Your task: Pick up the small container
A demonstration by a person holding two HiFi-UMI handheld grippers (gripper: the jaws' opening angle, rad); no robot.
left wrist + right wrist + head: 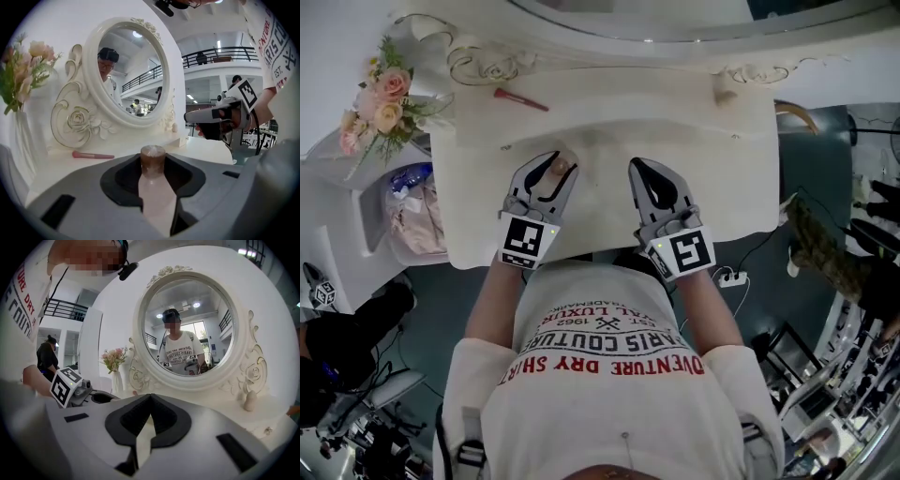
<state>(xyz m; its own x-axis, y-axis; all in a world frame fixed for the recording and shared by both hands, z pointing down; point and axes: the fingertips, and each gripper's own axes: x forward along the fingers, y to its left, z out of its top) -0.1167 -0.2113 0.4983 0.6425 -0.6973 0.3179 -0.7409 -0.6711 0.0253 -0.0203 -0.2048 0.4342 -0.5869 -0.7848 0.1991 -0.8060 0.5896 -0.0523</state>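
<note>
The small container (561,170) is a pale pink bottle with a brown cap, standing on the white dressing table (694,122) near its front edge. My left gripper (557,161) is shut on it. In the left gripper view the container (157,201) fills the gap between the jaws, and its cap rises above them. My right gripper (640,166) lies beside it to the right, over the table. Its jaws are shut with nothing between them, as the right gripper view (150,397) also shows.
A pink makeup brush (520,99) lies at the back left of the table. An ornate round mirror (133,75) stands behind it. A vase of flowers (380,103) stands off the table's left end. A small egg-shaped ornament (251,401) sits at the back right.
</note>
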